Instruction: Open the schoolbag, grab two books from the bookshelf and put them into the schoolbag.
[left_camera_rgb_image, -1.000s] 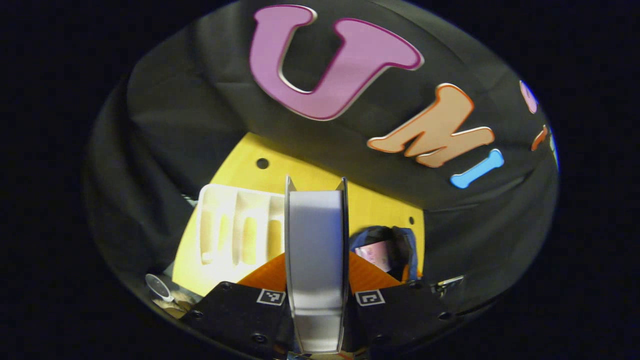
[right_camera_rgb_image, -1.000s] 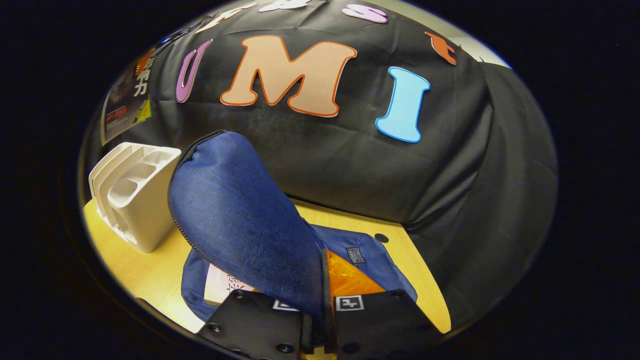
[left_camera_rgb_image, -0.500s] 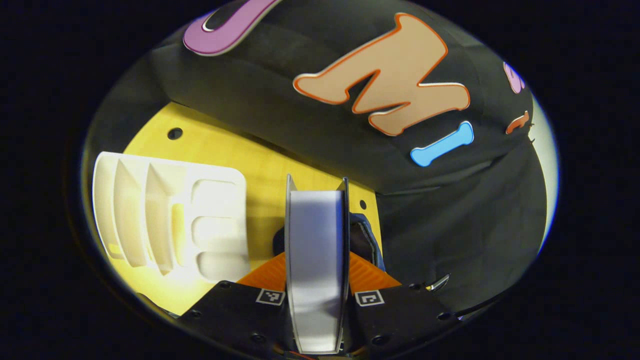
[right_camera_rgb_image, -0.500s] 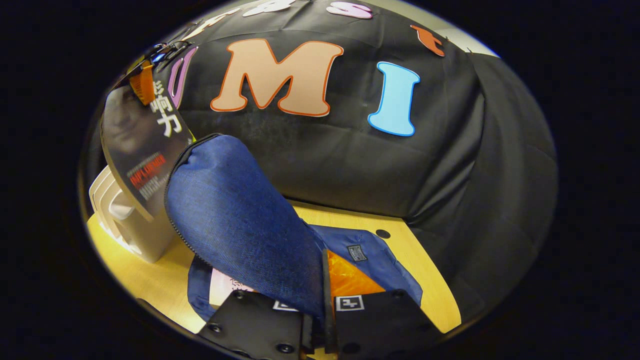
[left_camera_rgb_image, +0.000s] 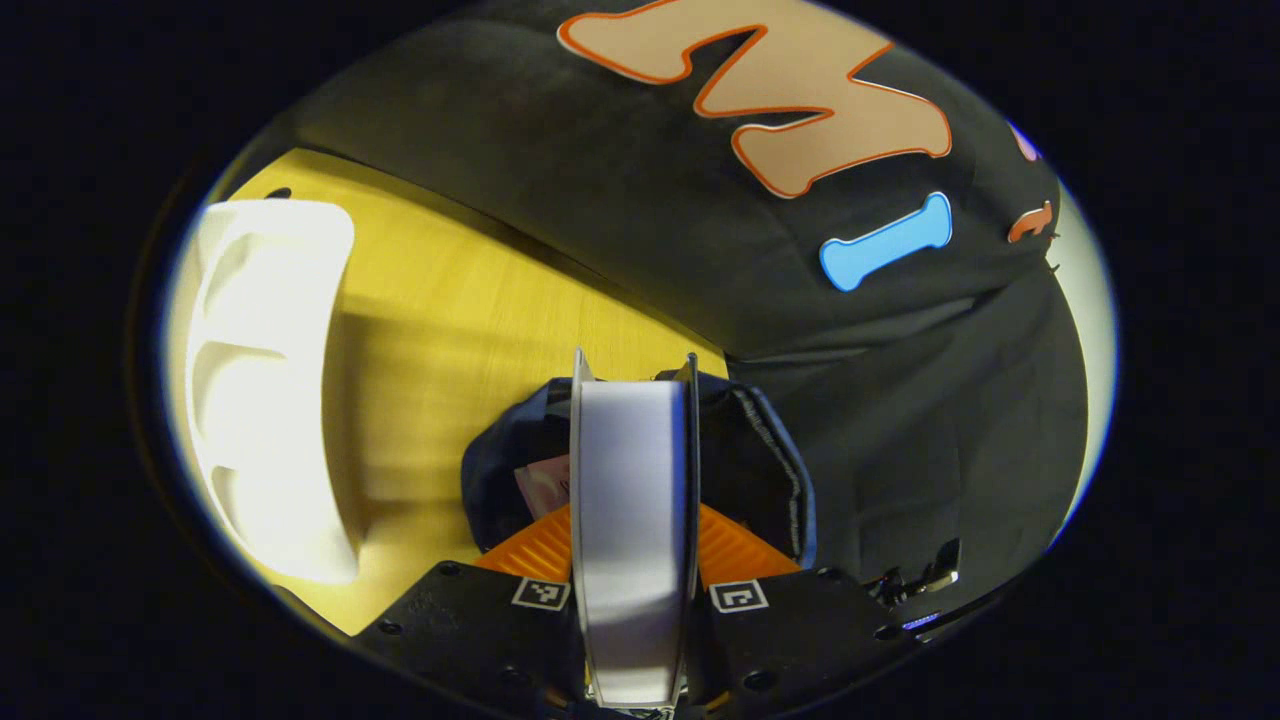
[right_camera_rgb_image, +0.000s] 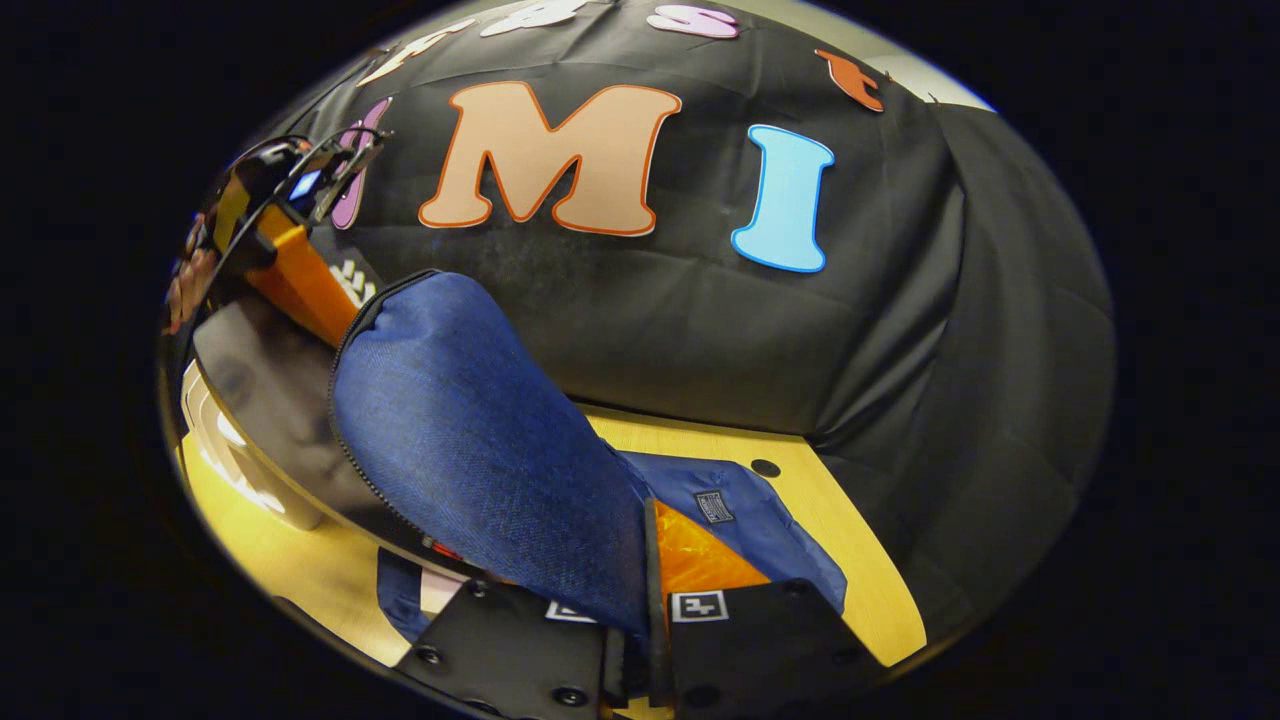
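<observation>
My left gripper (left_camera_rgb_image: 633, 540) is shut on a dark-covered book (left_camera_rgb_image: 630, 440), which I see edge-on with its white pages upright between the fingers. It hangs just above the open mouth of the blue schoolbag (left_camera_rgb_image: 765, 450); a pink book (left_camera_rgb_image: 543, 482) lies inside. My right gripper (right_camera_rgb_image: 645, 595) is shut on the schoolbag's blue flap (right_camera_rgb_image: 480, 460) and holds it raised. In the right gripper view the left gripper (right_camera_rgb_image: 295, 275) comes in from the upper left, and its book (right_camera_rgb_image: 285, 420) slants down behind the flap towards the bag.
The white bookshelf (left_camera_rgb_image: 265, 370) stands on the yellow table (left_camera_rgb_image: 450, 320) left of the bag; its corner (right_camera_rgb_image: 215, 440) peeks out under the book. A hand (right_camera_rgb_image: 185, 290) holds the left gripper. The black cloth wall closes the far side.
The left gripper has carried the book away from the bookshelf to the bag's mouth and lowered it. The right gripper and the raised flap have stayed in place.
</observation>
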